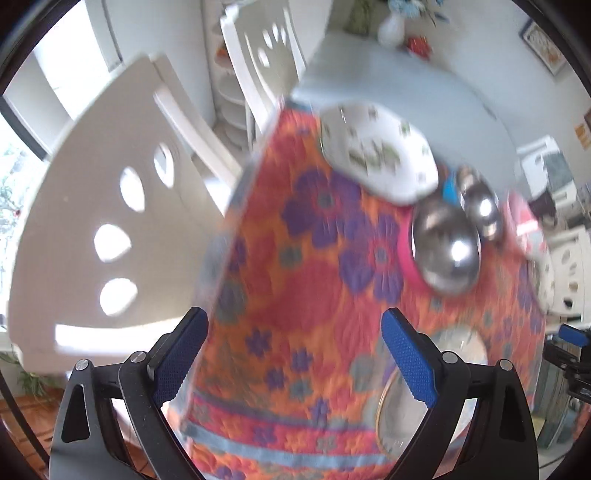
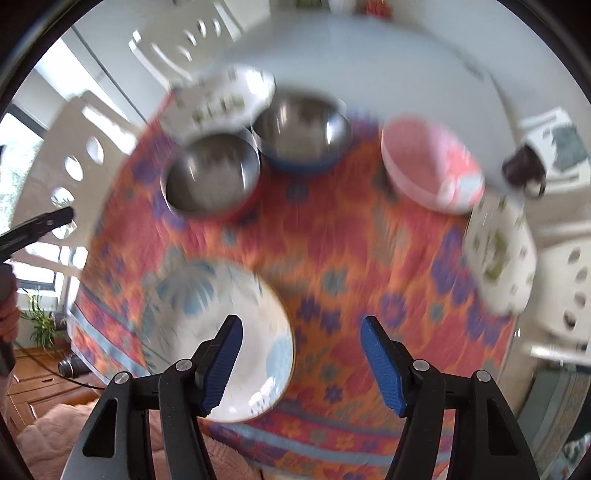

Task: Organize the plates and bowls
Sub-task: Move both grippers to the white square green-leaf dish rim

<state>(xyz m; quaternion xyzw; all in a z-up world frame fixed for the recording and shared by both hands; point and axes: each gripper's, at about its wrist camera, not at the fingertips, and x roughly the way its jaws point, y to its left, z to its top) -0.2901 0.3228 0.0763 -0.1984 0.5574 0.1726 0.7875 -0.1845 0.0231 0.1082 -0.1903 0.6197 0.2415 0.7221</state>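
My left gripper [image 1: 295, 317] is open and holds nothing, above the flowered orange tablecloth [image 1: 295, 258]. My right gripper [image 2: 301, 325] hangs over the table pointing down, open, with only cloth between its fingers. A white plate with blue leaves [image 2: 221, 332] lies below its left finger. Further back stand a steel bowl with a pink outside [image 2: 212, 177], a steel bowl with a blue outside [image 2: 301, 129] and a pink bowl [image 2: 428, 166]. One green-patterned white plate [image 2: 221, 99] lies at the back left, another [image 2: 498, 254] at the right edge. Both views are blurred.
White chairs [image 1: 110, 221] stand close to the table's left side, another white chair [image 2: 569, 288] to the right. A dark mug [image 2: 524, 173] sits on the bare grey tabletop [image 2: 369, 55] behind the cloth. A white vase [image 1: 391, 27] stands at the far end.
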